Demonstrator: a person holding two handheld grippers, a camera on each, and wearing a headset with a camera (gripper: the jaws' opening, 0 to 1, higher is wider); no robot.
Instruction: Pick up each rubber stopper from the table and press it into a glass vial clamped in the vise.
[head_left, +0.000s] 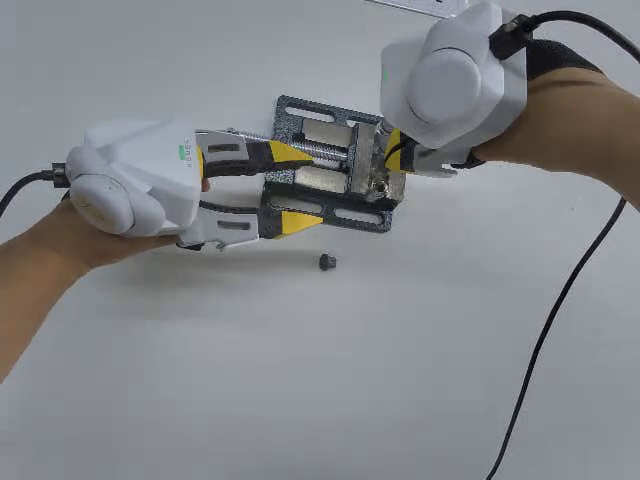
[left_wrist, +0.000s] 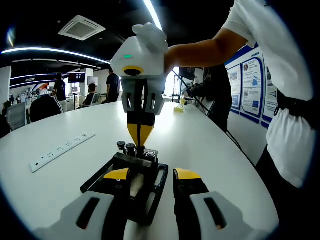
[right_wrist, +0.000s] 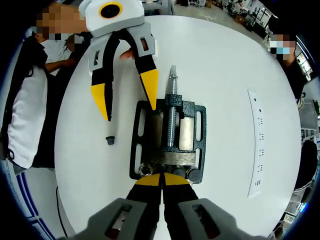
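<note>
Left gripper (head_left: 312, 186) jaws spread wide astride vise (right_wrist: 200, 130) base edge, likely to steady it. Right gripper (right_wrist: 161, 179) jaws closed together, tips down at vial row (right_wrist: 192, 174), apparently to press. Loose stopper (head_left: 327, 262) on table (head_left: 400, 350) beside vise.

The vise (right_wrist: 189, 109) is dark cast metal with a grainy matt finish; its screw (right_wrist: 173, 115) is bright threaded metal. The surface (head_left: 300, 400) is smooth matt white.

The vise (head_left: 335, 165) sits on the table (head_left: 300, 400). One stopper (head_left: 327, 262) lies on the table just in front of it. The left hand-held gripper (head_left: 312, 185) is at its left end. The right hand-held gripper (right_wrist: 161, 179) is above the vials (right_wrist: 194, 174) at its right end. A power strip (right_wrist: 258, 145) lies behind.
</note>
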